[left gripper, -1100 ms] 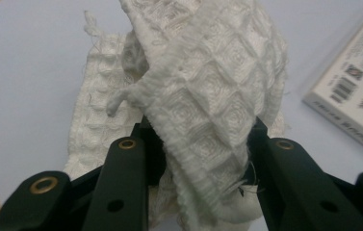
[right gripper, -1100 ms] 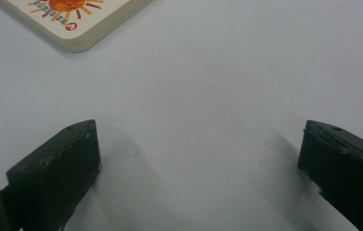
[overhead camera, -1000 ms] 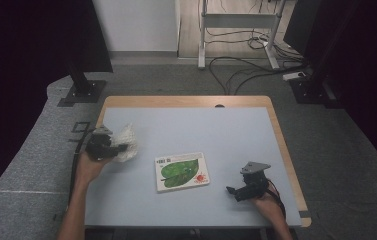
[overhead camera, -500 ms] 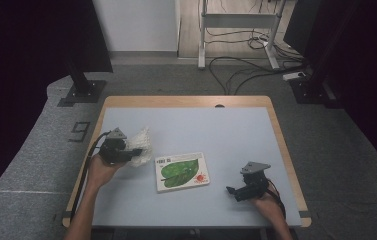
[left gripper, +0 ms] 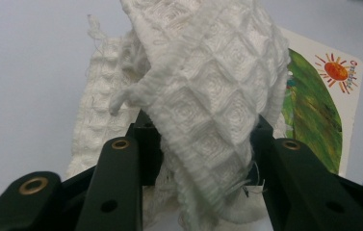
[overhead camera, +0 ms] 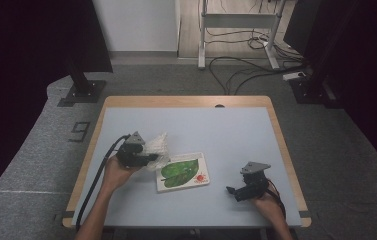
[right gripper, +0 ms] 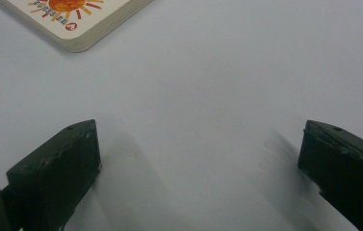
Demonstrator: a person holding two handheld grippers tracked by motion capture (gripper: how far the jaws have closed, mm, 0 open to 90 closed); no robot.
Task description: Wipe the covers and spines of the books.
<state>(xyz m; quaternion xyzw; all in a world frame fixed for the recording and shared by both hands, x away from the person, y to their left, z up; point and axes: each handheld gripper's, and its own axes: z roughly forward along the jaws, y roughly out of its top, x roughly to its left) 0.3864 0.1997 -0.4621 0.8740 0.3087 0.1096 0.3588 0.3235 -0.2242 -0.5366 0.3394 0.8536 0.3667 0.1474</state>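
the left hand-held gripper (overhead camera: 148,156) was clamped on a white waffle-weave cloth (overhead camera: 158,149), just left of the book (overhead camera: 183,172) that lay flat near the middle of the surface (overhead camera: 226,135). in the left gripper view the cloth (left gripper: 208,96) bulged up between the jaws in a loose bunch, with frayed threads and a fold hanging free toward the book's (left gripper: 323,91) cover. that loose grip looked like the weak point: only a bunched part seemed pinched, so a quick move could let it slip out, or the hanging fold could drag over the book and push it askew, since nothing pinned the book down. a thread could also snag in the jaws.

right of the book, the right hand-held gripper (overhead camera: 237,190) rested low on the surface with its jaws wide apart and nothing between them; the right gripper view showed bare surface (right gripper: 208,96) and the book's corner (right gripper: 80,24) ahead. if it stayed there, the book would probably slide under any wiping pressure.
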